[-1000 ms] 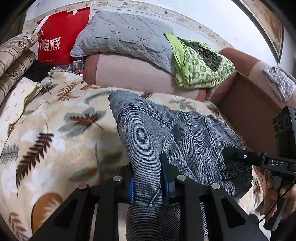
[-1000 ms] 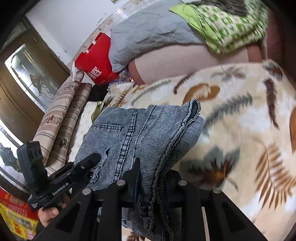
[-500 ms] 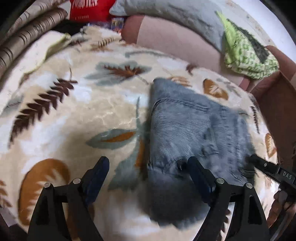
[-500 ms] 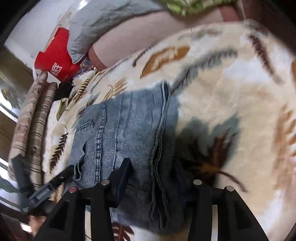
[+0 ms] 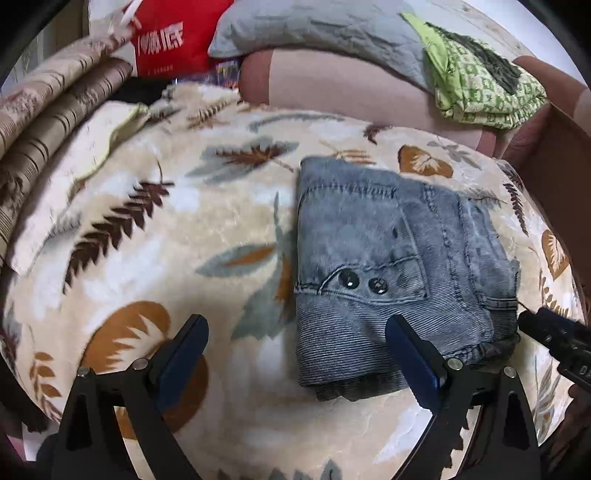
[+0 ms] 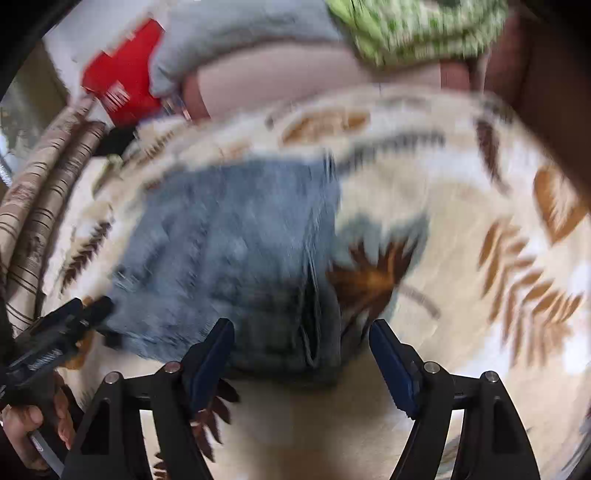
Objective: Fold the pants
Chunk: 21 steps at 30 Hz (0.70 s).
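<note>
Both hand-held grippers have let go of the pants since a second ago, when each was pinching a thick fold of denim between its fingers. Now the left hand-held gripper has its two blue-padded fingers spread wide and holds nothing; its right finger hangs over the near edge of the cloth, and whether it touches is hard to tell. The right hand-held gripper is also spread apart and empty, with its fingers straddling the near right corner of the bundle. Its view is smeared by motion blur, so fine detail there cannot be made out.

The pants, grey-blue jeans, lie folded into a compact, roughly square stack on the leaf-patterned blanket that covers the sofa seat. The stack sits toward the right side of the seat and near its front edge, with two dark rivets and a curved pocket seam facing up. A darker under-layer peeks out along the near edge.

Along the back of the sofa rest a grey quilted pillow and a green patterned cloth, with a red bag at the back left corner. All are well apart from the jeans.

Judging by the neat bundle and the open fingers, the last fold appears to be laid down and released, so the task looks essentially complete. At most, the protruding lower layer might want a small tidy.
</note>
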Motion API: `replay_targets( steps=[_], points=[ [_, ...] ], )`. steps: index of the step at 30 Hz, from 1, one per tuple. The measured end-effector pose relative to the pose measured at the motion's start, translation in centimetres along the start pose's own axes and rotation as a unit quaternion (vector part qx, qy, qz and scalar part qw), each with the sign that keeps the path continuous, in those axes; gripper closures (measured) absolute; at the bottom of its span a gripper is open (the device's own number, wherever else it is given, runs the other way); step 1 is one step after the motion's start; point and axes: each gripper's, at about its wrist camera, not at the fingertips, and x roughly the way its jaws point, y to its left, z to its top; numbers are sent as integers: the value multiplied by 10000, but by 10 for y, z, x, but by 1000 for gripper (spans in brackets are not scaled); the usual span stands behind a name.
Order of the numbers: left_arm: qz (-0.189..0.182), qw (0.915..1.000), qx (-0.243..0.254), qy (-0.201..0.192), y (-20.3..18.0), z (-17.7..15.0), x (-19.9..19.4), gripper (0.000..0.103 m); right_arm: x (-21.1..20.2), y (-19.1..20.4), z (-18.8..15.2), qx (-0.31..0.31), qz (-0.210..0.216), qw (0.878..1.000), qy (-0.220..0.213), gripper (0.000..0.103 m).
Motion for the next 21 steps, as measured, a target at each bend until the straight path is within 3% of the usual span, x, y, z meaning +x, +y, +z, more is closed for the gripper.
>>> replay_targets(
  steps=[3,6,10,12,14,18,21],
  points=[
    [-71,9999,9,103,-3,-5,3,6,0,7,-4,-170,-50,9998,-68,20],
    [24,9995,57,295,-5,-11,17,6,47,3,-21,-276,-307,9961,780,17],
    [-74,9997,-107,200,1,-8,4,6,27,2,-10,-120,-173,9978,624,17],
    [-212,9994,-248,-116,4,-5,-10,6,10,3,1,-150,-157,9992,347,17],
    [-152,9992,-248,-282,2,-2,-13,6,-7,0,20,19,37,10000,58,17],
    [139,9991,185,367,-10,-7,25,6,-6,3,66,342,604,9971,-299,17],
    [51,9997,26,234,-5,-11,27,5,11,4,92,723,1265,9887,-347,17]
  ],
)
